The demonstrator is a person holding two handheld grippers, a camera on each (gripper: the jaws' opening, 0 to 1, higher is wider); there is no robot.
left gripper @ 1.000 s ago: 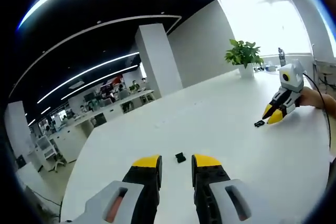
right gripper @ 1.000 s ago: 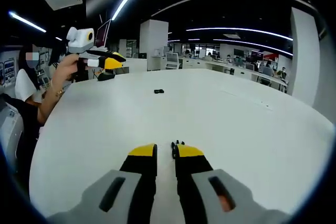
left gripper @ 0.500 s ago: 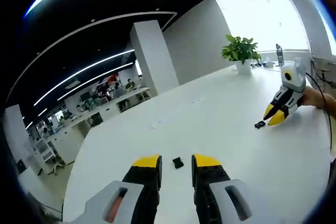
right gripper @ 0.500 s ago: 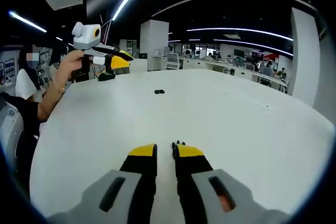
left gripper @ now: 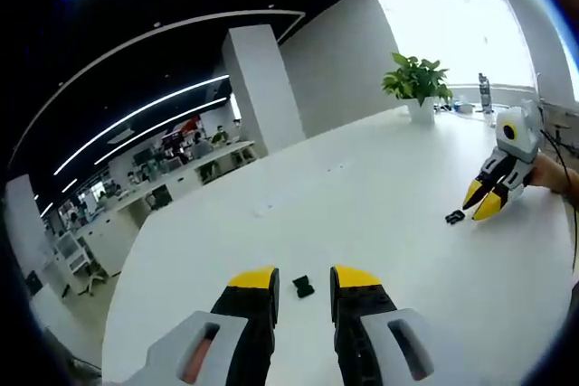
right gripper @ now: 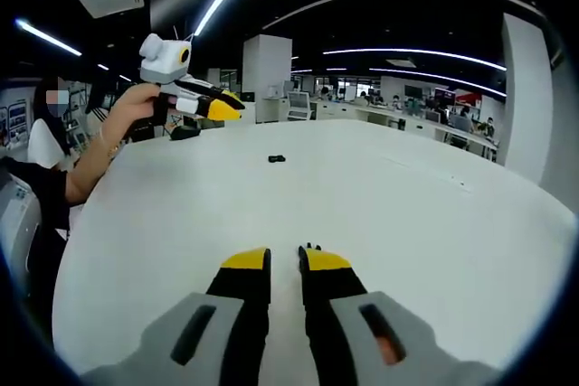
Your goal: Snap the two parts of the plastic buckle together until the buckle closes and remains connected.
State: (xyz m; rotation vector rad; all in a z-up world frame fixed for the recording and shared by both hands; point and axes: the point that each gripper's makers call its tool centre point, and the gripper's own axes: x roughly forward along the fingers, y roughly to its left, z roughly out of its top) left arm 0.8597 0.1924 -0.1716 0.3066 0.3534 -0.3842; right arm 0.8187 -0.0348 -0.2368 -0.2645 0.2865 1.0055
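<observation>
Closing in, the yellow-tipped left gripper [left gripper: 303, 279], jaws spread, is now bracketing one small black plastic buckle part [left gripper: 303, 288]; the yellow-tipped right gripper [right gripper: 286, 260], jaws narrowly parted, is touching the other black buckle part [right gripper: 308, 248] on the white table [right gripper: 380, 196].

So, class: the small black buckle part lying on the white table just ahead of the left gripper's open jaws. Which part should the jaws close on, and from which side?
The buckle part lies flat and loose on the white table, in line with the gap of the left gripper. Probably come straight forward and low, closing on its two outer side edges. Its finer shape is too small to tell.
</observation>
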